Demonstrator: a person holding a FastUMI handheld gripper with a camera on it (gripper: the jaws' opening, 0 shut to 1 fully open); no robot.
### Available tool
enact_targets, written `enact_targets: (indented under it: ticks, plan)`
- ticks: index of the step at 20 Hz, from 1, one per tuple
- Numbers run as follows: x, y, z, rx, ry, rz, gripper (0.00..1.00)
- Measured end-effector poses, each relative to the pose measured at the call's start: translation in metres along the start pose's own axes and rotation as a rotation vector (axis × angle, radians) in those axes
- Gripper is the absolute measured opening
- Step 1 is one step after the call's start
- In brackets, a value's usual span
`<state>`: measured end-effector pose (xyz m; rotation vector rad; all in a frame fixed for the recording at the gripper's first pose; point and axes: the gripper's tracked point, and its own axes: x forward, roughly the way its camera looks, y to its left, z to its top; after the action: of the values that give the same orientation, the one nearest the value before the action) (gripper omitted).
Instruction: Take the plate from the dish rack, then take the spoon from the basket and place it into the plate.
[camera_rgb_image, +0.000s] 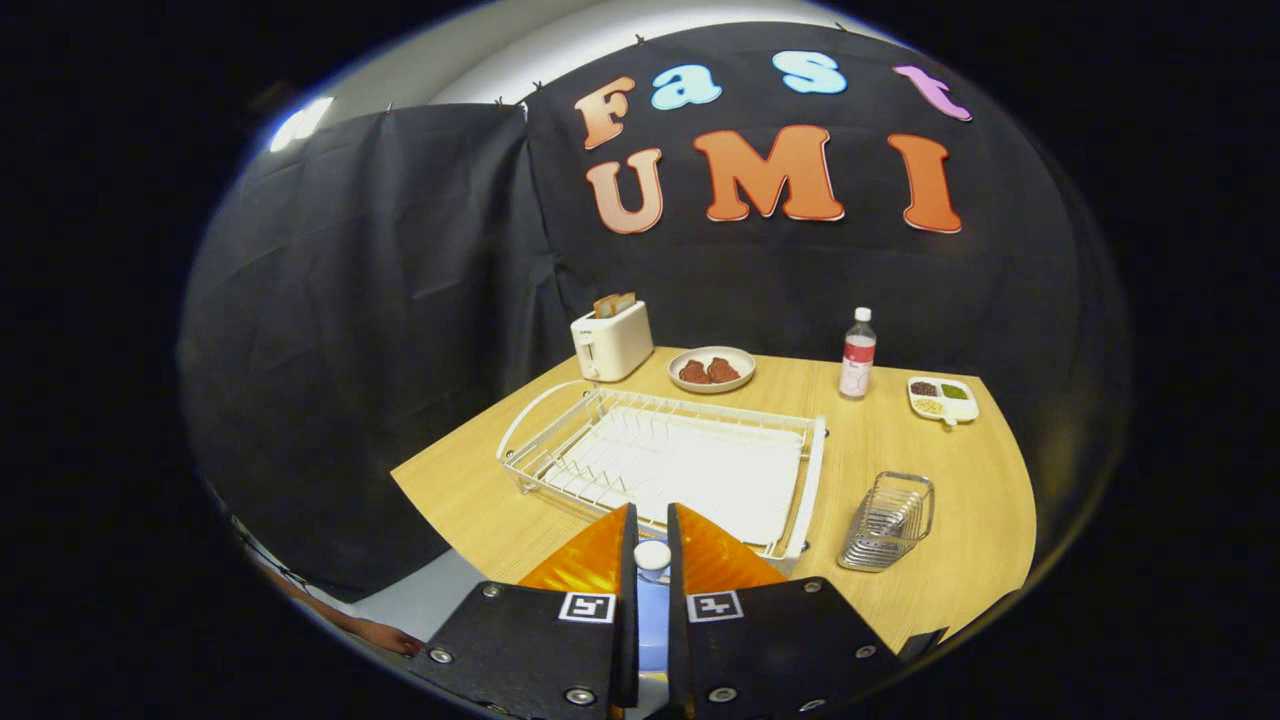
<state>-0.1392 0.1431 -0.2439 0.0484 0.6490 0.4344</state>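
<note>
In the gripper view, the claw (652, 530) is narrow. Its two fingers are almost together, with just a thin slit between them. A small white round thing (652, 555) sits in that slit, and I cannot tell what it is or if the fingers press on it. The dish rack (560, 455) lies on the wooden surface (900, 470), just ahead of the fingertips and a bit to the left. Its near edge is close to the tips, and its long side runs away toward the back left. The wires stand over a white tray, and I cannot make out a plate among them. The wire basket (888, 520) stands just to the right of the dish rack, by its near right corner, so it lies ahead and to the right of the claw. I cannot tell if a spoon is inside it. Behind the dish rack are a toaster (612, 342), a bowl of brown food (712, 369), a bottle (858, 355) and a small dish with parts (942, 398). I think the claw must go forward to the dish rack first.
</note>
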Motion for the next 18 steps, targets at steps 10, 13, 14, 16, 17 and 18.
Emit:
enact_targets:
  ticks: [10,13,14,16,17,18]
  plan:
    - [0.045,0.024,-0.033,-0.125,0.029,0.101,0.13]
    - [0.045,0.019,-0.036,-0.142,-0.015,0.108,0.13]
    - [0.043,0.016,-0.037,-0.148,-0.021,0.108,0.14]
    - [0.041,0.007,-0.047,-0.128,-0.016,0.101,0.14]
    - [0.04,0.005,-0.05,-0.115,-0.007,0.1,0.14]
    - [0.038,0.001,-0.056,-0.105,0.009,0.098,0.14]
